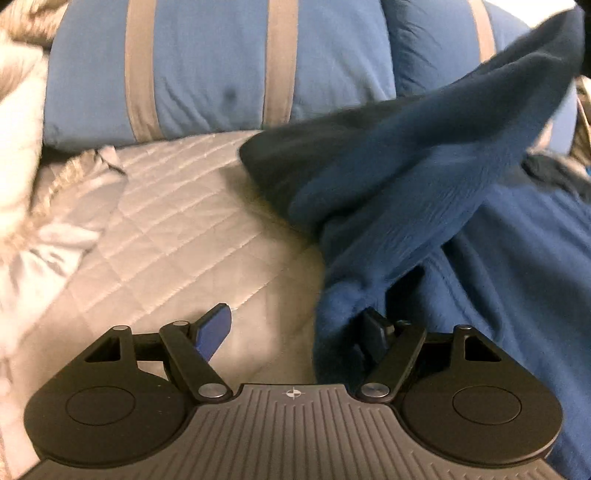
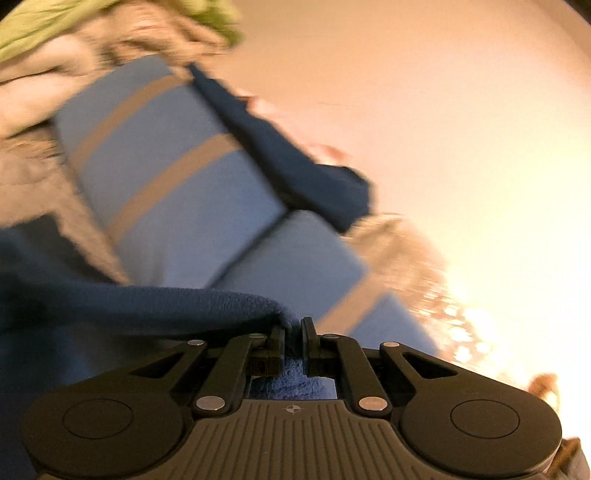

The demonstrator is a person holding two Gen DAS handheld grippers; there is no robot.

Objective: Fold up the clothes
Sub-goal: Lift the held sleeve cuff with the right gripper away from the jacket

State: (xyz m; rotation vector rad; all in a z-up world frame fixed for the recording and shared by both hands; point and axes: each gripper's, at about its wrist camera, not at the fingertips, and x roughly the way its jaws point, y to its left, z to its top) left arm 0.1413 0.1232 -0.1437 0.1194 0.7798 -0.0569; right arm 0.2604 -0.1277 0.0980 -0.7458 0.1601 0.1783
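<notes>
Ahead of me I see a pale grey quilted bedcover [image 1: 177,229] stitched in diamonds, filling the near left of the left wrist view. At its far edge lies a big blue pillow [image 1: 207,74] crossed by grey stripes [image 1: 282,62], with a second blue pillow [image 1: 436,48] just right of it. On the far left sits a rumpled cream throw with a fringed edge [image 1: 22,122]. From the right wrist view I make out a plain, warmly lit wall [image 2: 424,110] and something green [image 2: 44,33] at top left, too blurred to name.
</notes>
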